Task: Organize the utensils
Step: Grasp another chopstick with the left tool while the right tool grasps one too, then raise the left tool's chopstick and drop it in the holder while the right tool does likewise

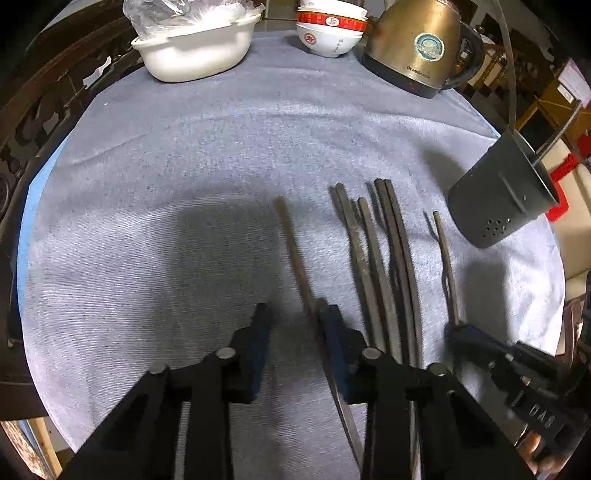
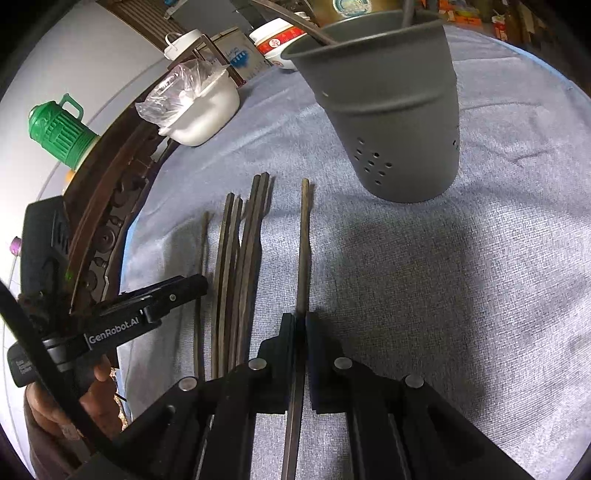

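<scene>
Rightward, single chopstick [image 2: 303,254] in closed jaws.

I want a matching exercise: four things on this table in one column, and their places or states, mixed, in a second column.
1. gray utensil holder
2. gold kettle
3. white dish
4. right gripper

a. covered with a plastic bag
b. shut on one chopstick
c. far edge, beside the stacked bowls
d. perforated near its base

Pairs: 1-d, 2-c, 3-a, 4-b

On the grey-blue cloth-covered table [image 1: 221,155], dark wooden chopsticks [image 1: 384,258] lie near the front edge; a grey perforated utensil holder [image 1: 498,199] stands at the right edge.
</scene>
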Motion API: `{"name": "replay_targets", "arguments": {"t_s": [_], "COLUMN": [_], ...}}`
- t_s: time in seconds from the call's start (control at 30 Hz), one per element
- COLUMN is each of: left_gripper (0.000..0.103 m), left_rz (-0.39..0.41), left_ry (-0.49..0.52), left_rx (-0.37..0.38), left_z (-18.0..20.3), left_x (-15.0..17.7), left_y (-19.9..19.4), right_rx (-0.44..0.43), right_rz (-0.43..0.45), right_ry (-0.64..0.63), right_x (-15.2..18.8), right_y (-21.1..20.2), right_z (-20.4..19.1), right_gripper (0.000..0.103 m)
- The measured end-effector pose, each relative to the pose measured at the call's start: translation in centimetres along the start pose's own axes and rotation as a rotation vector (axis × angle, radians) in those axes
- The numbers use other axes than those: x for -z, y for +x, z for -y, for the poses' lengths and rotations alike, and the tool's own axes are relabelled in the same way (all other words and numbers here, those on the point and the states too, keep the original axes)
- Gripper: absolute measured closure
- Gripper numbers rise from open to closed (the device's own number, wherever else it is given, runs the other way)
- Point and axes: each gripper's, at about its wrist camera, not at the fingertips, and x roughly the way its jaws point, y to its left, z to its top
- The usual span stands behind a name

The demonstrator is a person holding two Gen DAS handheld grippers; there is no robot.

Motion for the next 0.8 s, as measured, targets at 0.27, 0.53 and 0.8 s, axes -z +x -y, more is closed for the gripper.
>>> {"name": "replay_targets", "arguments": {"t_s": [0.27,0.53,0.8], "left_gripper": [0.074,0.072,0.074], "left_rz": [-0.050,-0.090,-0.115], "left_ry": [0.010,-0.082,-0.148], "left_rx": [0.091,0.064,0.037], "left_z": [-1.8,-3.5,-3.2], "left_x": [0.0,-2.9,-4.9], "left_y": [-0.3,0.5,1.1], "right_rx": [0.071,0.185,0.262], "right_rz": [-0.056,-0.040,-0.026], "right_ry": [-0.048,-0.027,-0.024], "right_x": [0.0,-3.2,-5.6], "right_y": [-0.2,0.7,2.3], "right_z": [-1.1,-1.4,-2.2], "right_gripper": [0.092,0.087,0.086]}}
